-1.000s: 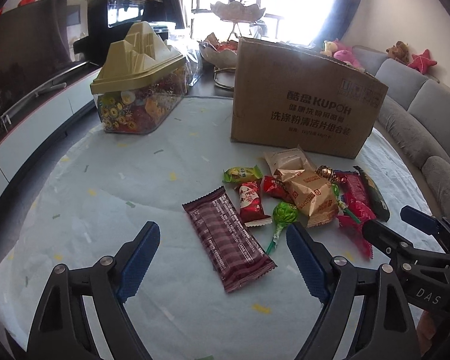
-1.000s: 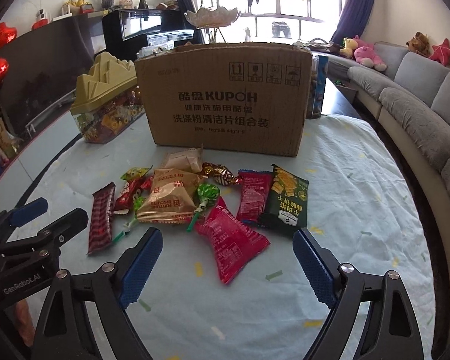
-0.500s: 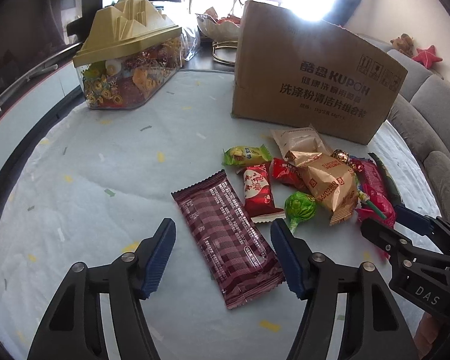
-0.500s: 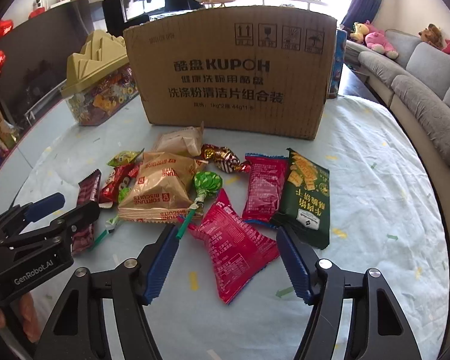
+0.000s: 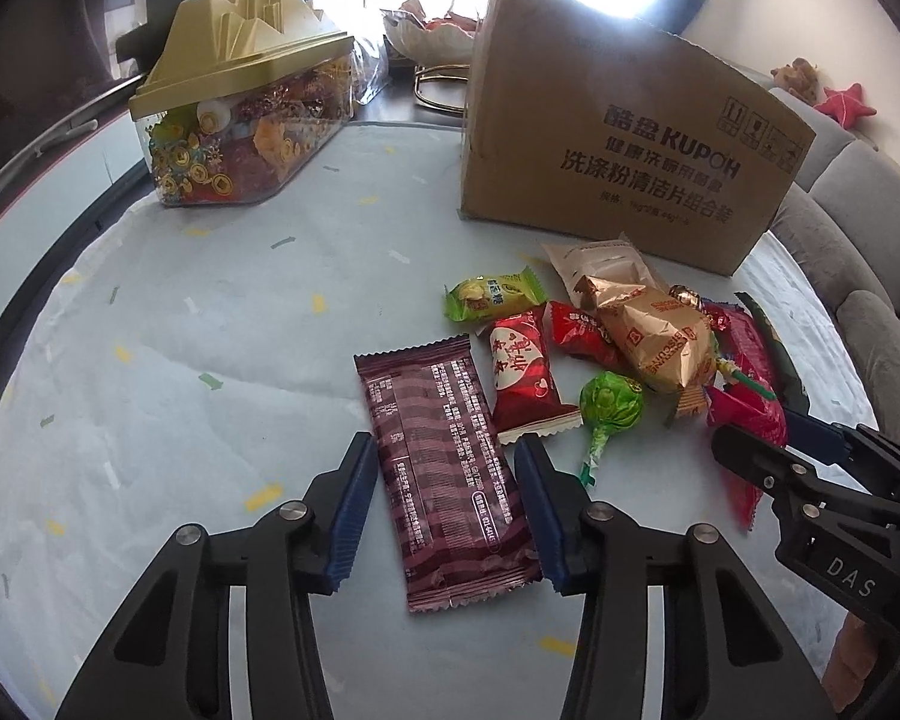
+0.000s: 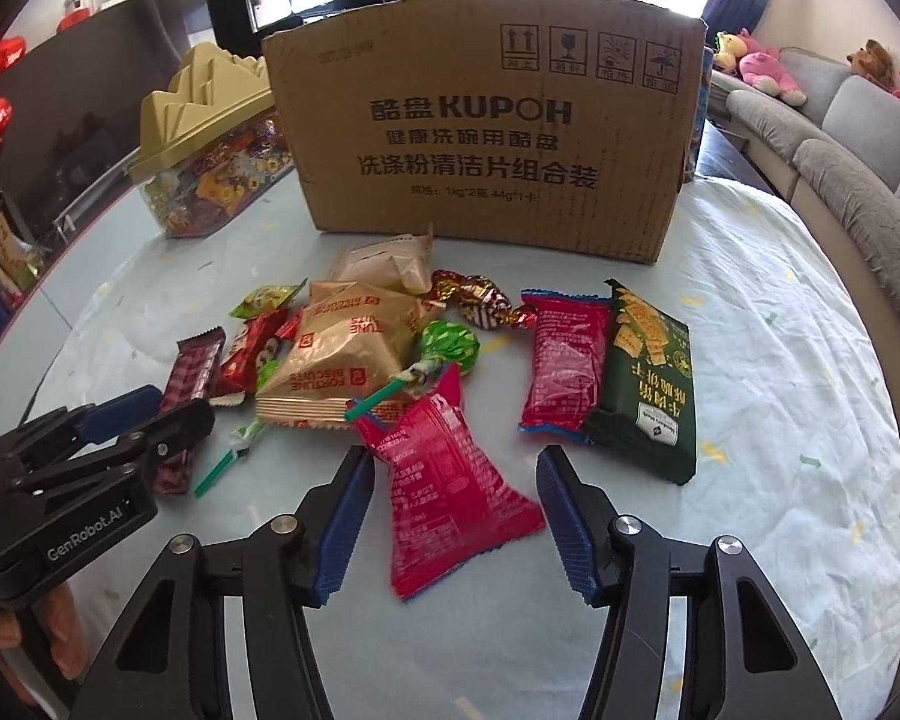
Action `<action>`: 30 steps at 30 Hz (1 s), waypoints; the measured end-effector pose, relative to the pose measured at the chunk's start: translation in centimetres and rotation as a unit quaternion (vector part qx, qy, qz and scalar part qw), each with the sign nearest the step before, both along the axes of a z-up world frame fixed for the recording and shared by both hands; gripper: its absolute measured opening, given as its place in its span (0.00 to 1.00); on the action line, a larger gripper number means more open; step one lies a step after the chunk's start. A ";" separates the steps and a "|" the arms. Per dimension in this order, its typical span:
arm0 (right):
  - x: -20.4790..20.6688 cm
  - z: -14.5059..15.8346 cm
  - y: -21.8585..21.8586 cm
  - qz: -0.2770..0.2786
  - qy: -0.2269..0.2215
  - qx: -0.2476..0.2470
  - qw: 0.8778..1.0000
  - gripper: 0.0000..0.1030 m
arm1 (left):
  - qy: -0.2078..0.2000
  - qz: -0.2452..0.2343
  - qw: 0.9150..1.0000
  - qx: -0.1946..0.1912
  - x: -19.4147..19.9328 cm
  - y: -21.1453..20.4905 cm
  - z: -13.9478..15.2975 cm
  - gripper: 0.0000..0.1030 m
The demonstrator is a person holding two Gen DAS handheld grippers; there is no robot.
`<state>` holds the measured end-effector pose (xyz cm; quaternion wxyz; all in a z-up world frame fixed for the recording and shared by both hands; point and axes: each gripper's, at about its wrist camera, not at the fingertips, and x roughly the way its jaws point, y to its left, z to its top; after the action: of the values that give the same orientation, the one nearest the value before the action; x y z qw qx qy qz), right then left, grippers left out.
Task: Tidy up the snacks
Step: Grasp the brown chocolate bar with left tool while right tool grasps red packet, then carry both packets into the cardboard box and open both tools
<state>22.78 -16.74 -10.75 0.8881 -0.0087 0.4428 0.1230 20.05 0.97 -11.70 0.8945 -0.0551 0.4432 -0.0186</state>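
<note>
Snacks are clustered on the desk (image 5: 210,360) before the cardboard box (image 5: 618,162). Left tool (image 5: 444,498) is spread open astride the maroon wafer bar (image 5: 444,468); right tool (image 6: 450,510) is spread open astride the pink packet (image 6: 450,480), both positioned for edge grasps.

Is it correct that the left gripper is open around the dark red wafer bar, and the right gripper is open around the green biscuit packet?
Not entirely. The right gripper straddles the pink packet, as the right wrist view shows; the green biscuit packet lies beside it. The left gripper part is right.

left gripper (image 5: 444,510) lowered, narrowed around maroon bar (image 5: 444,474) (not clamped), right gripper (image 6: 453,516) likewise astride pink packet (image 6: 450,480)
</note>
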 end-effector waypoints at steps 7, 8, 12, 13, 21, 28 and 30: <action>-0.5 0.4 0.5 0.002 -0.003 -0.004 1.000 0.36 | -0.005 -0.009 1.000 -0.013 -0.4 0.3 0.5 0.35; -0.7 0.5 0.5 0.003 -0.005 -0.002 1.000 0.33 | -0.009 -0.010 1.000 -0.014 -0.6 0.3 0.6 0.35; -1.6 1.3 0.2 -0.002 -0.013 0.010 1.000 0.32 | -0.023 -0.013 1.000 -0.012 -1.8 0.1 1.6 0.35; -1.9 1.6 0.2 -0.003 -0.015 0.011 1.000 0.32 | -0.027 -0.015 0.999 -0.011 -2.1 -0.1 1.9 0.35; -4.0 4.3 -0.6 -0.007 -0.040 0.032 0.999 0.32 | -0.061 -0.037 0.997 -0.011 -4.0 -1.0 4.9 0.35; -3.6 7.2 -0.7 -0.007 -0.071 0.032 0.997 0.32 | -0.102 -0.056 0.993 0.000 -3.4 -1.5 8.3 0.35; -3.3 8.1 -0.7 -0.007 -0.081 0.032 0.996 0.32 | -0.115 -0.062 0.991 0.007 -2.9 -1.8 9.3 0.35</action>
<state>19.49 -17.43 -2.63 0.9218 0.0125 0.3651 0.1299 17.19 -0.78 -2.39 0.9372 -0.0190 0.3397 -0.0771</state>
